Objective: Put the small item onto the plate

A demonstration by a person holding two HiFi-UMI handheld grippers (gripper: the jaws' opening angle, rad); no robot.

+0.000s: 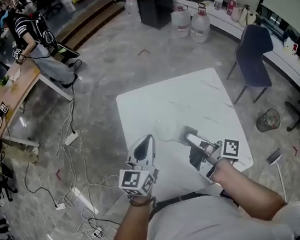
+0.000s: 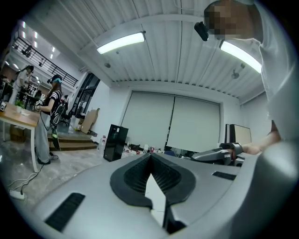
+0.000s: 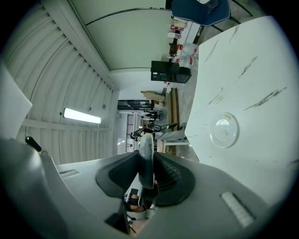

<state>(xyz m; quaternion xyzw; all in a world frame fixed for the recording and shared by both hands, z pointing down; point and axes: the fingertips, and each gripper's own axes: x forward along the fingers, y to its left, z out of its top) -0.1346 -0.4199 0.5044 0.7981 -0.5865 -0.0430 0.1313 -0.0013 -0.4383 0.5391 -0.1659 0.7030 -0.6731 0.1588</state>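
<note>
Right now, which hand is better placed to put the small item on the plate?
Right. The right gripper holds the item, and the plate lies close by its tip; the left gripper is shut and empty.

Grey marbled stone floor (image 1: 131,64); a dark blue chair (image 1: 254,55) stands beside the white square table's (image 1: 201,93) far right corner. Loose white cables (image 1: 68,151) trail left, near a long wooden desk (image 1: 15,88). Tube lights (image 2: 120,43) line the ribbed white ceiling (image 2: 163,60).

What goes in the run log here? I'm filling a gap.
left gripper: shut, empty | right gripper: shut on small item | plate: empty, on table | step: item not yet placed
</note>
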